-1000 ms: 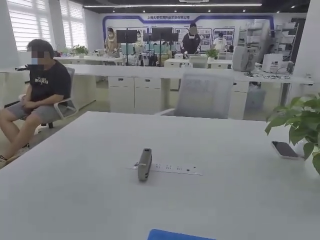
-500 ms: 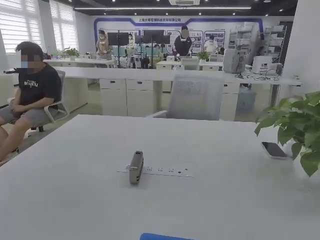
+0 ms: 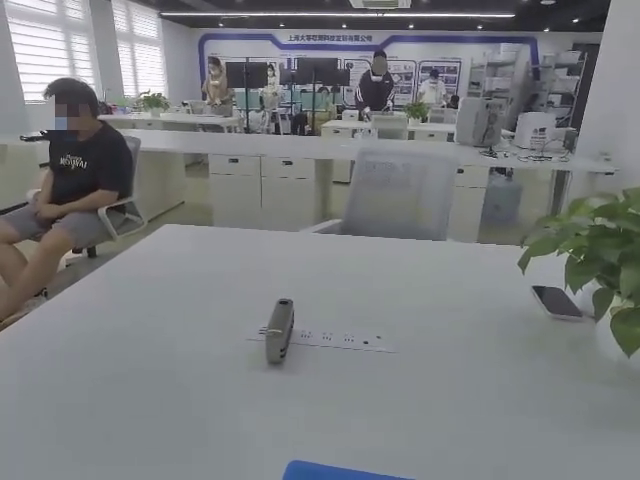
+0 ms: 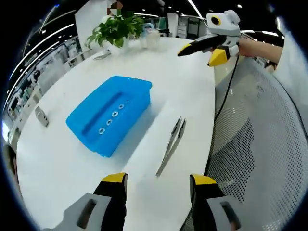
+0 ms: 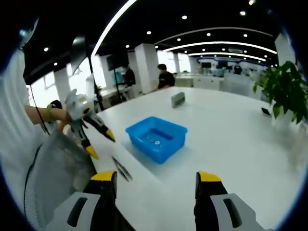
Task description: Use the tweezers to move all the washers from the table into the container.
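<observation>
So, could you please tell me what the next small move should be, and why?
Probably lower the left gripper onto the tweezers. They lie untouched on the table beside the blue container, straight ahead of that gripper's open, empty fingers.

the worktop (image 4: 57, 163) looks smooth and matt, the container (image 4: 79, 120) blue plastic with a slight gloss, the tweezers (image 4: 171, 147) bare shiny metal.

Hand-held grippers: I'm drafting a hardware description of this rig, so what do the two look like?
Both match. The left hand-held gripper has grey jaw bodies and black jaws tipped in yellow; the right hand-held gripper is the same. Seen from the left gripper view, the right one's body is pale grey-white, and a thin black cable hangs from it.
</observation>
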{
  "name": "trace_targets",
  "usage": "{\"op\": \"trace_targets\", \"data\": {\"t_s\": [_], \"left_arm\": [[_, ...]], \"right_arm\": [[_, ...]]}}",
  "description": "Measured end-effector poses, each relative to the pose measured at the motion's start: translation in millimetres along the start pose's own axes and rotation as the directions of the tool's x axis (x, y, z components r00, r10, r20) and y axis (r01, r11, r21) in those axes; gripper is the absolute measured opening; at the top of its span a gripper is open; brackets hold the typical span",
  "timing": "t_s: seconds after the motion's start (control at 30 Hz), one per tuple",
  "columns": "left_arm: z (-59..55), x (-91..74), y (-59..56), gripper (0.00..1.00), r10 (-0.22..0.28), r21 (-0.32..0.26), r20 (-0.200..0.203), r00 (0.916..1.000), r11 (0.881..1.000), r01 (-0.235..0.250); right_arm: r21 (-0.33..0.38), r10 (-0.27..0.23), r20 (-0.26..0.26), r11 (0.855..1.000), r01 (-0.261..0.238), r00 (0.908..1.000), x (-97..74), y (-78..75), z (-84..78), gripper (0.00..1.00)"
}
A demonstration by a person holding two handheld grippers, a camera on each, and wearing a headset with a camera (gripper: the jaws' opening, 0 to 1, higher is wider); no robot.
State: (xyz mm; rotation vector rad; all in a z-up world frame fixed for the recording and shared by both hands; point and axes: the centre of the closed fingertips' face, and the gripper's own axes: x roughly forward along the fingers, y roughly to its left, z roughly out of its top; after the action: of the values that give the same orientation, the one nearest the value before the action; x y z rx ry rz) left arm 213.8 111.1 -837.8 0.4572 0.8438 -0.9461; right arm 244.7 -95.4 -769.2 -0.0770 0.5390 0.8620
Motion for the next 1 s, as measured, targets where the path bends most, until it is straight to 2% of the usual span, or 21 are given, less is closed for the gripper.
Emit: {"op": "trace_targets", "data": {"t_s": [0.1, 0.17, 0.2, 0.23, 0.27, 0.3, 0.33, 0.37, 0.4, 0.43, 0.47, 0.5, 0.53, 0.57, 0.67, 0.73, 0.8, 0.87, 0.9, 0.97, 1.0], "left_arm": [[6.7, -11.5, 4.9, 0.64, 0.051, -0.092, 0.096, 0.9941, 0.995, -0.042], [15.5, -20.0, 8.5, 0.69, 0.092, -0.174, 0.181, 0.9792, 0.983, -0.060], [20.1, -23.5, 10.1, 0.72, 0.108, -0.205, 0.218, 0.9699, 0.977, -0.063], [27.2, -29.4, 11.7, 0.74, 0.131, -0.247, 0.278, 0.9514, 0.967, -0.061], [31.6, -33.0, 13.1, 0.77, 0.147, -0.275, 0.315, 0.9378, 0.960, -0.058], [39.2, -39.7, 15.2, 0.79, 0.175, -0.311, 0.376, 0.9102, 0.949, -0.054], [43.6, -43.9, 16.9, 0.82, 0.195, -0.330, 0.409, 0.8916, 0.942, -0.054], [48.2, -50.4, 19.6, 0.86, 0.227, -0.354, 0.448, 0.8646, 0.933, -0.062], [51.1, -54.4, 21.4, 0.89, 0.252, -0.368, 0.471, 0.8458, 0.927, -0.071], [54.5, -60.1, 23.5, 0.93, 0.278, -0.381, 0.500, 0.8202, 0.921, -0.080], [55.5, -61.9, 24.6, 0.97, 0.288, -0.384, 0.509, 0.8110, 0.919, -0.085], [57.4, -67.7, 27.9, 0.99, 0.316, -0.399, 0.529, 0.7876, 0.912, -0.098], [58.5, -71.3, 29.5, 0.99, 0.330, -0.408, 0.538, 0.7756, 0.907, -0.102], [62.0, -78.5, 33.0, 0.99, 0.356, -0.423, 0.563, 0.7460, 0.900, -0.110], [71.0, -94.3, 39.0, 0.99, 0.403, -0.444, 0.619, 0.6738, 0.888, -0.123], [77.5, -110.7, 43.8, 0.99, 0.457, -0.476, 0.661, 0.5955, 0.869, -0.139], [79.7, -120.4, 45.8, 0.99, 0.490, -0.499, 0.684, 0.5394, 0.855, -0.144], [79.9, -124.5, 46.1, 0.99, 0.506, -0.512, 0.697, 0.5073, 0.847, -0.141], [79.4, -126.1, 46.7, 0.99, 0.518, -0.516, 0.700, 0.4914, 0.843, -0.153], [78.3, -124.0, 47.1, 0.99, 0.522, -0.510, 0.690, 0.5016, 0.842, -0.175], [78.2, -123.7, 47.8, 0.99, 0.525, -0.508, 0.687, 0.5025, 0.841, -0.185]], "right_arm": [[0.000, -0.007, 0.013, 1.000, 0.007, 0.9999, 0.6, -1.2, 3.0, 0.67], [0.002, -0.009, 0.020, 1.000, 0.009, 0.9998, 1.7, -0.9, 5.3, 0.68], [0.000, -0.010, 0.024, 1.000, 0.010, 0.9997, 2.2, -0.7, 6.6, 0.69], [-0.003, -0.013, 0.032, 1.000, 0.013, 0.9994, 2.7, -0.6, 8.2, 0.69], [-0.005, -0.013, 0.037, 1.000, 0.013, 0.9992, 3.1, -0.4, 9.5, 0.70], [-0.005, -0.013, 0.044, 1.000, 0.013, 0.9990, 3.4, 0.0, 10.6, 0.70], [-0.003, -0.014, 0.054, 1.000, 0.014, 0.9984, 4.0, 0.1, 12.8, 0.71], [-0.002, -0.015, 0.062, 1.000, 0.015, 0.9980, 4.1, 0.0, 14.1, 0.72], [-0.003, -0.020, 0.078, 1.000, 0.020, 0.9967, 4.1, -0.5, 17.3, 0.72], [-0.002, -0.023, 0.089, 1.000, 0.024, 0.9958, 3.8, -0.7, 19.0, 0.73], [-0.003, -0.028, 0.103, 1.000, 0.028, 0.9943, 3.4, -1.3, 21.6, 0.76], [-0.005, -0.036, 0.125, 0.999, 0.037, 0.9915, 2.5, -2.4, 25.3, 0.77], [-0.005, -0.043, 0.139, 0.999, 0.044, 0.9894, 1.9, -3.6, 27.6, 0.79], [-0.008, -0.054, 0.159, 0.998, 0.056, 0.9857, 0.9, -6.0, 30.4, 0.82], [-0.030, -0.083, 0.198, 0.995, 0.091, 0.9766, -2.3, -12.3, 35.5, 0.91], [-0.044, -0.107, 0.240, 0.992, 0.121, 0.9649, -6.1, -14.4, 42.5, 0.98], [-0.049, -0.126, 0.261, 0.988, 0.143, 0.9572, -11.5, -16.4, 44.6, 0.99], [-0.045, -0.145, 0.303, 0.985, 0.166, 0.9421, -16.1, -19.3, 49.4, 0.99], [-0.040, -0.147, 0.312, 0.985, 0.168, 0.9385, -17.1, -19.0, 50.2, 0.99], [-0.036, -0.158, 0.324, 0.983, 0.179, 0.9329, -17.2, -20.0, 50.1, 0.99], [-0.045, -0.162, 0.332, 0.981, 0.187, 0.9292, -16.8, -20.9, 50.5, 0.99]]}}
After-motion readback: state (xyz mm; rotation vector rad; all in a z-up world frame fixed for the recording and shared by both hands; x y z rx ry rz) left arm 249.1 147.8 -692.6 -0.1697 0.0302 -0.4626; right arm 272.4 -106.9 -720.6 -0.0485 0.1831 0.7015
